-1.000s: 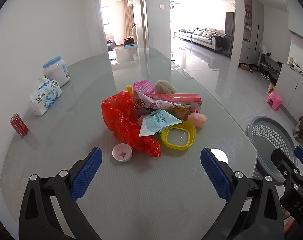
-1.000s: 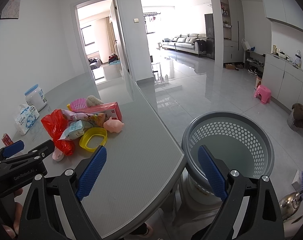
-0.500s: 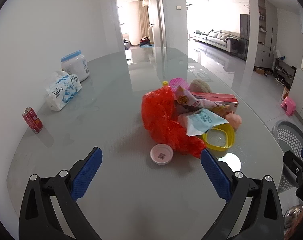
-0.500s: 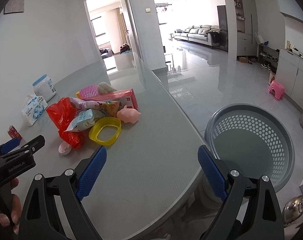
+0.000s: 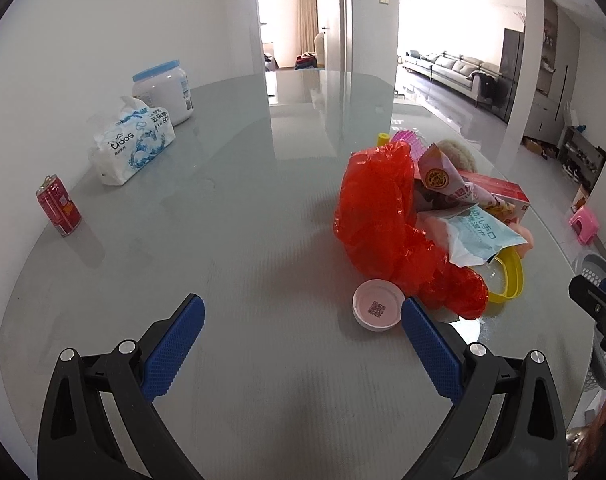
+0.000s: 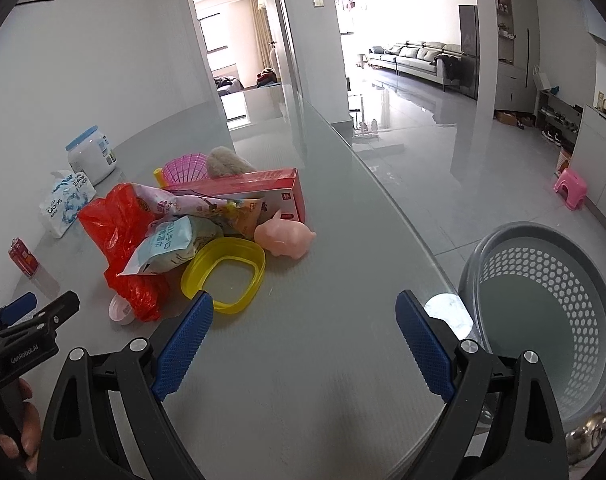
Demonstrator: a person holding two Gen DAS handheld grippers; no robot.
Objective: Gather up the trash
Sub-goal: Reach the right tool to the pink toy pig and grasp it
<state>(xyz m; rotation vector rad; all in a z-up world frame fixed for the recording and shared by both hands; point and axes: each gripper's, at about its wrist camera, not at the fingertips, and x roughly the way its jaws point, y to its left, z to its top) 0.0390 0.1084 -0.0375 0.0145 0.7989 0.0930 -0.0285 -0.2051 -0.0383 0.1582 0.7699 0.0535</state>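
A pile of trash lies on the grey glass table (image 5: 243, 248): a crumpled red plastic bag (image 5: 377, 216) (image 6: 115, 232), a light blue snack packet (image 5: 477, 236) (image 6: 171, 246), a pink wrapper (image 6: 191, 204), a red box (image 6: 255, 192), a yellow lid ring (image 6: 225, 274), a pink toy pig (image 6: 285, 238) and a small pink cap (image 5: 377, 310). A red can (image 5: 59, 210) stands far left. My left gripper (image 5: 303, 344) is open and empty over the table, left of the pile. My right gripper (image 6: 303, 340) is open and empty, near the table's front edge.
A grey perforated basket (image 6: 543, 312) stands on the floor beside the table's right edge. A tissue pack (image 5: 133, 144) and a white jar with a blue lid (image 5: 165, 94) sit at the far left by the wall. A pink stool (image 6: 571, 188) is on the floor.
Both grippers have swung left: the pile has shifted right in the left view, and sits closer and more central in the right view. Both stay open and empty.
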